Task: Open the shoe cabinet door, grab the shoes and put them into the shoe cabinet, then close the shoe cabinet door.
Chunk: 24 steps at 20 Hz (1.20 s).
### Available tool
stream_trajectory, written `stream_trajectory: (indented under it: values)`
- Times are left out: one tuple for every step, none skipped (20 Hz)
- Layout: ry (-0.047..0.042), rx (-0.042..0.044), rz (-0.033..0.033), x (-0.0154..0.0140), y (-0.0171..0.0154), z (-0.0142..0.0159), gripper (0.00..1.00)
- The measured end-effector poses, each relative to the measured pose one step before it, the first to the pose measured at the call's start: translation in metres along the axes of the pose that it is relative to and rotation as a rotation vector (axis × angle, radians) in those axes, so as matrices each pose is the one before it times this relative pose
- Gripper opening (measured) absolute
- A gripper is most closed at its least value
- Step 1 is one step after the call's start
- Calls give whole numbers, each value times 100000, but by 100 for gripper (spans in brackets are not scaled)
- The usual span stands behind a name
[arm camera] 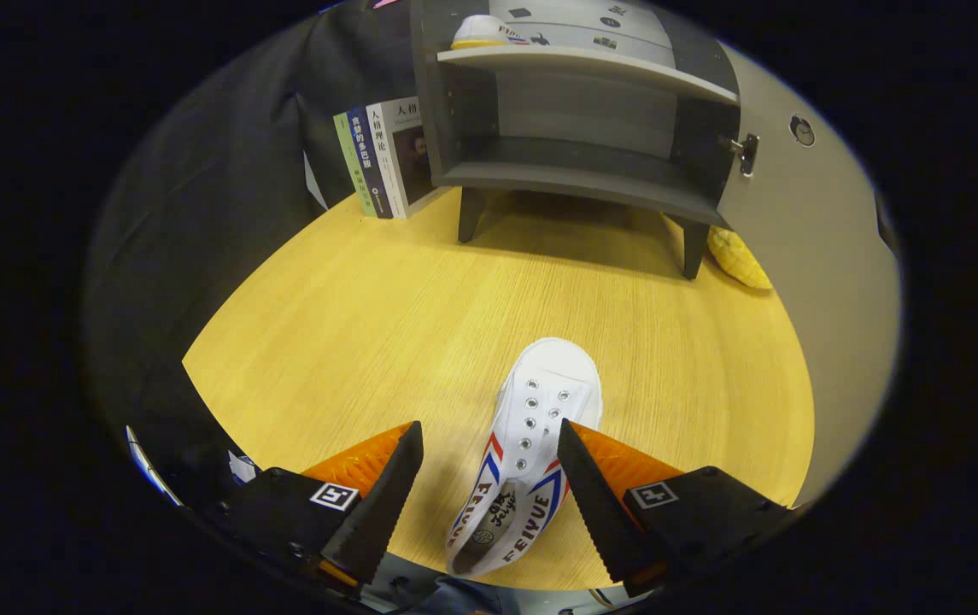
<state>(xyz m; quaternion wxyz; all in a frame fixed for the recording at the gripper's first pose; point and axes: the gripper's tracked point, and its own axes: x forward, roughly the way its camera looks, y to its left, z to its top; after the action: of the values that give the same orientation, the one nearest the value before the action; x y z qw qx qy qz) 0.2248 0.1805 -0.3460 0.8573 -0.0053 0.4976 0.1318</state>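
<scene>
The tongs (pixel 489 478) stand spread apart, their toothed fingers (pixel 386 504) flanking a white canvas sneaker (pixel 531 436) without pressing it. The sneaker lies on the pale wood-grain surface (pixel 369 325), its rounded toe pointing toward the grey shoe cabinet (pixel 574 162) beyond. The cabinet door (pixel 805 256) hangs open at the right. A second sneaker (pixel 484 32) sits on the upper shelf. Books (pixel 382 158) lean beside the cabinet; a ribbed yellow object (pixel 738 256) lies by its leg.

Handheld two-finger gripper (pixel 489 427): wedge-shaped fingers (pixel 386 500) with saw-toothed inner edges and ribbed outer faces, standing apart, pressing on nothing. Mounted on blocky black carriers (pixel 711 517), each topped by a square black-and-white fiducial marker (pixel 334 495).
</scene>
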Motion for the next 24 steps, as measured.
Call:
stream_trajectory:
  values:
    - [1908,193,-1055,599,-78,-336,99]
    - [1123,-142,-896,522,-128,-141,99]
    - [1795,49,-791,534,19,-370,97]
    - [2174,853,479,427,242,-297,96]
    - [1926,973,415,465,218,-240,92]
    - [1866,817,-626,384,57,-394,90]
    - [526,123,-1353,195,-158,69,88]
    - [418,-206,-2412,346,-325,97,87]
    - [747,-78,-2954,124,-476,-99,82]
    - [1013,294,-1356,211,-229,-65,78]
    - [801,-52,-1446,216,-22,-10,73]
    - [366,-917,-1434,91,-220,98,68]
    - [1255,-876,75,-2,108,-135,64]
    - [-36,-1409,-2750,-82,-328,-44,59]
    - [348,716,1215,-43,0,96,53]
    - [-576,-1834,1137,214,-35,27,48]
    - [142,2159,4414,-155,312,-280,42]
    - [-1120,3021,1717,35,-114,333,31]
    - [1758,5481,3430,-1104,125,-419,19]
    - [-791,3777,1805,969,-34,386,11]
    - [-607,-1540,1069,-373,-257,-250,2]
    - [-1660,-1656,572,136,193,25,2]
    - [-1803,-1419,985,-130,209,241,1]
    - [-1877,555,793,-343,44,292,1]
